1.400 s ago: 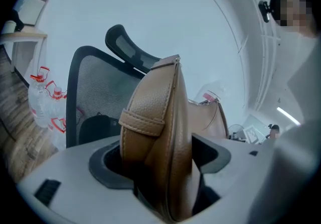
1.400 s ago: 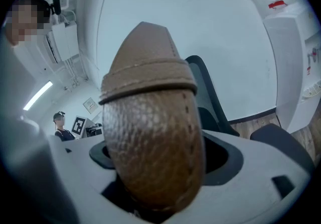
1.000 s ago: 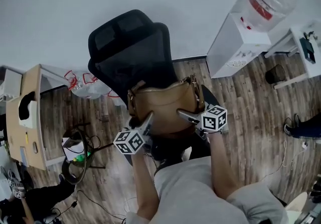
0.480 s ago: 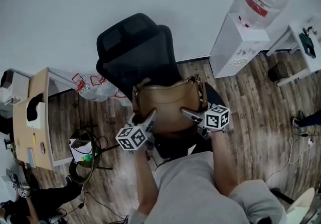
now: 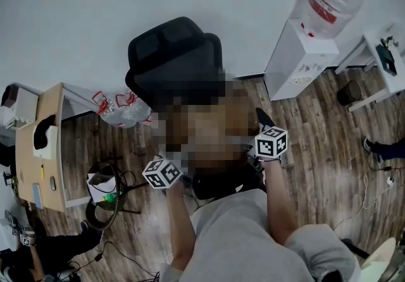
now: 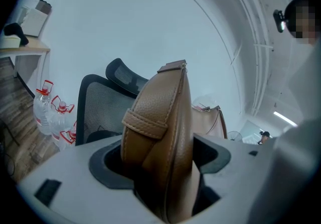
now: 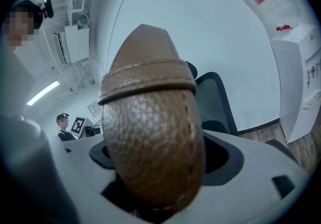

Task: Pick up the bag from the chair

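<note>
White wall [image 5: 95,9] behind, left gripper [image 6: 161,170] and right gripper [image 7: 159,170] each clamp an end of the tan pebbled-leather bag [image 6: 160,112].

Wood-plank floor [image 5: 316,148], seen from above. Standing on it:
- a black office chair [image 5: 174,59] near the wall
- a white water dispenser [image 5: 297,62] to the chair's right
- a pack of plastic bottles [image 5: 120,110] just beside the chair on the left
- a wooden bench [image 5: 26,160] at far left, carrying a white object [image 5: 41,141]
- a dark bin [image 5: 349,92] beside a white table [image 5: 373,53]
- loose cables [image 5: 114,179] near the bench
</note>
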A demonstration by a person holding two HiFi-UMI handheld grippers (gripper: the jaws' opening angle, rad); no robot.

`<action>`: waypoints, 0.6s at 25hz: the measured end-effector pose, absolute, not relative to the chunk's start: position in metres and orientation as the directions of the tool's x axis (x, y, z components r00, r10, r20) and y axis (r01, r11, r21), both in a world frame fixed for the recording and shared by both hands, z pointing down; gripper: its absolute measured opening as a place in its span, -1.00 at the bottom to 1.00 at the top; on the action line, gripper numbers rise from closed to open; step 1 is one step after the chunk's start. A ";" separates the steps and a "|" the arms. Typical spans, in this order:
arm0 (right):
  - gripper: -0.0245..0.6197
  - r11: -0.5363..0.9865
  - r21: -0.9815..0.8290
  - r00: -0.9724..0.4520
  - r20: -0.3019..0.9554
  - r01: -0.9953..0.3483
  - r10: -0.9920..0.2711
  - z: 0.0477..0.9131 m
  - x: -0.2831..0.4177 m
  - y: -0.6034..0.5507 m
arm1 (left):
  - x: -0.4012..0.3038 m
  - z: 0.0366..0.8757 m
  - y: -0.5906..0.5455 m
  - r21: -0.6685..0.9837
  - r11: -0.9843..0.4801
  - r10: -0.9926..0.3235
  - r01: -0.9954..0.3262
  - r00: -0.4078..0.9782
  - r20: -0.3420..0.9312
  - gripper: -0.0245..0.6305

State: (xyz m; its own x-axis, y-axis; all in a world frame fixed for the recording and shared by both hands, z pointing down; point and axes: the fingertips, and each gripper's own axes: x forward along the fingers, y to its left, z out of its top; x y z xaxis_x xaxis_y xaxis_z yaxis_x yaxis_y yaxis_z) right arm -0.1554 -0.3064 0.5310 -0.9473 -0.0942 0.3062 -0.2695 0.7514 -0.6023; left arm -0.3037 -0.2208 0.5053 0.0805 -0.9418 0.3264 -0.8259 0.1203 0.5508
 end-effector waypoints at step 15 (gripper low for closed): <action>0.39 0.792 -0.557 -0.957 0.268 -0.250 -0.114 0.495 -0.172 -0.310 | -0.320 0.469 -0.220 0.539 0.117 -0.961 -0.834 0.042 0.274 0.11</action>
